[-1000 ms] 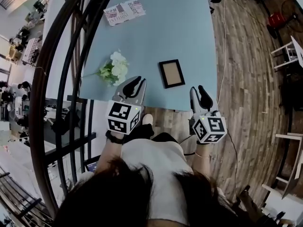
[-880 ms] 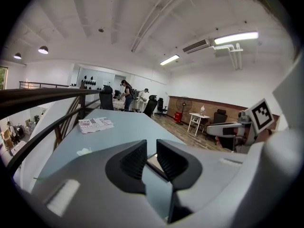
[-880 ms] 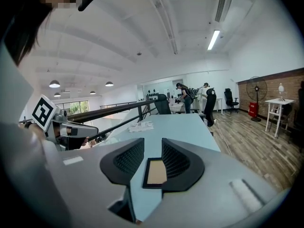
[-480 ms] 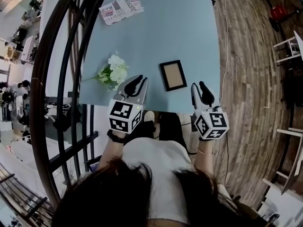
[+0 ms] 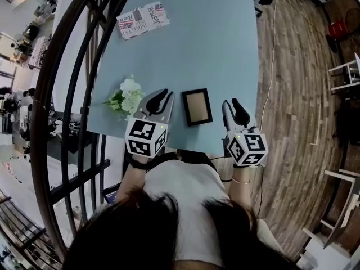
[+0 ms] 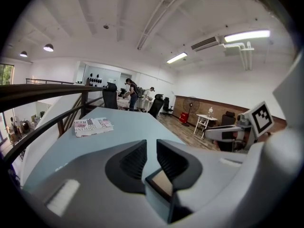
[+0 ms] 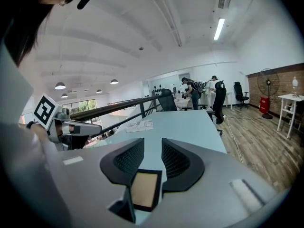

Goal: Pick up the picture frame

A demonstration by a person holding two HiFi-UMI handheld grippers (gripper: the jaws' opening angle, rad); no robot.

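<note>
A small black picture frame (image 5: 197, 107) with a tan inside lies flat near the front edge of the light blue table (image 5: 214, 44). My left gripper (image 5: 161, 98) is just left of it and my right gripper (image 5: 236, 107) just right, both apart from it. In the left gripper view the left gripper (image 6: 152, 148) is open with nothing between its jaws, and the frame (image 6: 160, 184) shows low and to the right. In the right gripper view the right gripper (image 7: 153, 151) is open and empty, with the frame (image 7: 144, 190) low and slightly left.
A bunch of white flowers (image 5: 126, 98) lies left of the left gripper. A folded newspaper (image 5: 143, 19) lies at the table's far left. A dark curved metal railing (image 5: 67, 94) runs along the left side. Wooden floor (image 5: 292, 94) lies to the right.
Both grippers have moved forward over the table's front edge. The frame, earlier ahead of them, now lies between them.
</note>
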